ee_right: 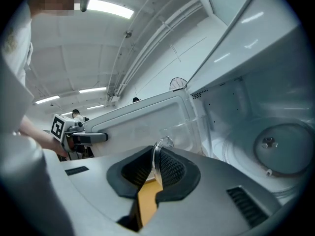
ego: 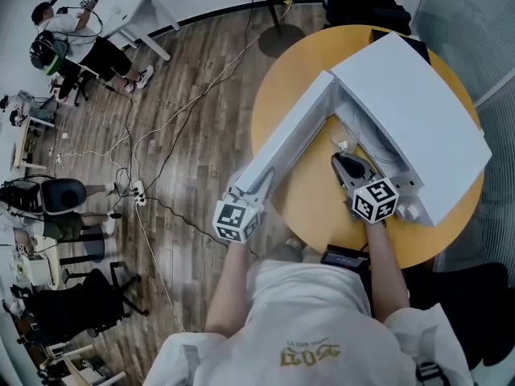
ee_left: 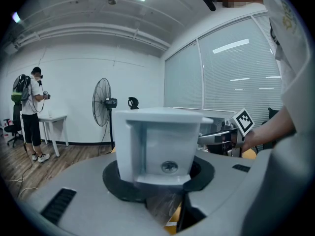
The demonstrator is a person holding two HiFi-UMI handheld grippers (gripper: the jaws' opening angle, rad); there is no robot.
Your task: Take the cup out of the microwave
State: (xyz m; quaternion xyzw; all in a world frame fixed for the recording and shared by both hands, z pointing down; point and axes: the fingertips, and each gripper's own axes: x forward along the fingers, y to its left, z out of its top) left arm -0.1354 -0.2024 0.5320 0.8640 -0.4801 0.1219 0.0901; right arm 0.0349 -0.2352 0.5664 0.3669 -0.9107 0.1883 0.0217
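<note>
Stands at a round yellow table [ego: 310,199] bearing 1 white microwave [ego: 418,111], its door [ego: 290,139] swung wide open to the left. Grips the free end of that door with the left gripper [ego: 251,185], pads pressed tight against the white edge from both sides, plain to see in the left gripper view. Reaches with the right gripper [ee_right: 156,170] into the space between the door's inner face and the open cavity [ee_right: 236,112]. Pinches there the thin rim of a clear cup [ee_right: 158,147] between the 2 ribbed black pads, all but together with only the glass wall between. Holds the cup just beside the door's inner face, at the mouth of the cavity, left of a round disc [ee_right: 281,154] inside it; impossible to tell whether lifted or resting on something. In the head view, hardly any of the cup to make out, only a faint pale shape just ahead of the right gripper's tip. Beyond the table, a wooden floor [ego: 193,95] strewn with cables [ego: 173,119], 1 standing fan [ee_left: 102,104], and a person [ee_left: 29,112] in a white shirt beside a small white desk [ee_left: 51,119].
</note>
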